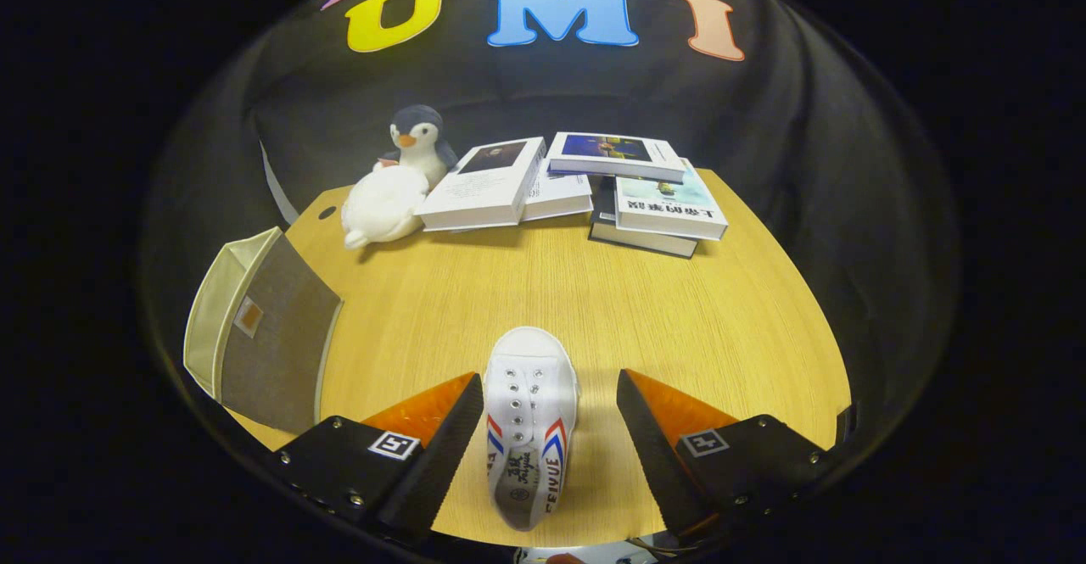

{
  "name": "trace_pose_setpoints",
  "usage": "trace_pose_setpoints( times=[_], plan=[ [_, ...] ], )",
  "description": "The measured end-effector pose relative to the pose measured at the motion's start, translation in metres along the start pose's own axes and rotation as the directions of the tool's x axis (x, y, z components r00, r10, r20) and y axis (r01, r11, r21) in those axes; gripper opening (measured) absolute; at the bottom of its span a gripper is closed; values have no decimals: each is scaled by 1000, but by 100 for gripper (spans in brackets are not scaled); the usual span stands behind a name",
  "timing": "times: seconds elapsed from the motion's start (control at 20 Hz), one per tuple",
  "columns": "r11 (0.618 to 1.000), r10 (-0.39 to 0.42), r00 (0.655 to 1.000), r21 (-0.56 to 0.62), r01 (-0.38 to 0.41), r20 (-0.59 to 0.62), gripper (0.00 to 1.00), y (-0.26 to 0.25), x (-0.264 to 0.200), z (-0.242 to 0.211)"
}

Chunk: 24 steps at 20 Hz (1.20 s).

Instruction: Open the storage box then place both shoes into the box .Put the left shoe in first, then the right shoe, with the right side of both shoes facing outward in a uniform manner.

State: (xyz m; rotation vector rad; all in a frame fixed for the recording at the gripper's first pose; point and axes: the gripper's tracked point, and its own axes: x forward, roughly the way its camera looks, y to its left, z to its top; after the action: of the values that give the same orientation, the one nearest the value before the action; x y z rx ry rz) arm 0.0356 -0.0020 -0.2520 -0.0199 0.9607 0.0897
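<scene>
The gripper [550,394] stands wide open; we see its fingers flanking a white shoe [530,420], the left finger close beside it, the right one apart. The shoe lies on the wooden table [679,318], toe pointing away. We note the storage box [259,335] at the table's left edge, with a plush penguin [399,182] and stacked books [577,182] beyond.

White shoe [532,403], red-blue side stripes; beige-grey storage box [254,326]; grey-white penguin [407,170]; light wood table [679,318].
</scene>
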Motion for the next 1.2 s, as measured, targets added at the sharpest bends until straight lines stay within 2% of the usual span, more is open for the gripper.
trace_pose_setpoints(
  times=[0.5, 0.8, 1.0, 1.2],
  plan=[
    [997, -65, 987, -40, 60, -149, 96, -25, 27, -56],
    [998, -49, 972, -48, 39, -228, 96, -17, 37, -84],
    [998, -39, 969, -51, 27, -243, 96, -10, 42, -87],
    [999, -5, 968, -39, -5, -251, 69, 5, 46, -89]
  ],
)
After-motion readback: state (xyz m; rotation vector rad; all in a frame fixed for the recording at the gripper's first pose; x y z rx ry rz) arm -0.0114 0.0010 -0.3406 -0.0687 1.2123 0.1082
